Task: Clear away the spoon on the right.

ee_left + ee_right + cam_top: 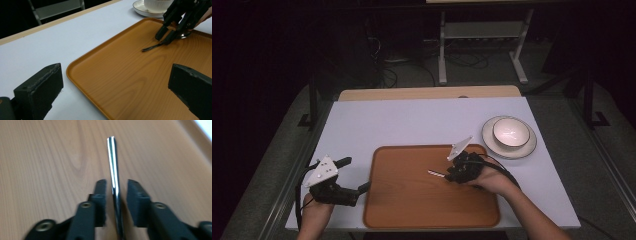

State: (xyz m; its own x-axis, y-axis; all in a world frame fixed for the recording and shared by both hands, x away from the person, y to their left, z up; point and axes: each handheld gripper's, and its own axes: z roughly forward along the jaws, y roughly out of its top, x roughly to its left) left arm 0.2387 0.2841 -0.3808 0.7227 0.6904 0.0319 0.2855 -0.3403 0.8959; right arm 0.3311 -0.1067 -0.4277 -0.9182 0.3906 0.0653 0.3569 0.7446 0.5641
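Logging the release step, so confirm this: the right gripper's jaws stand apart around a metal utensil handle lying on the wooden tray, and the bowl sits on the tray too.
One detail is wrong. The bowl sits on a saucer on the table beside the tray, as the high view shows. The right gripper does stand open around the utensil handle.

Orange-brown wood-grain tray point(412, 205), shiny silver utensil handle point(113, 172), white bowl point(511, 132) & saucer point(492, 141), pale grey-blue table point(412, 122), black grippers.
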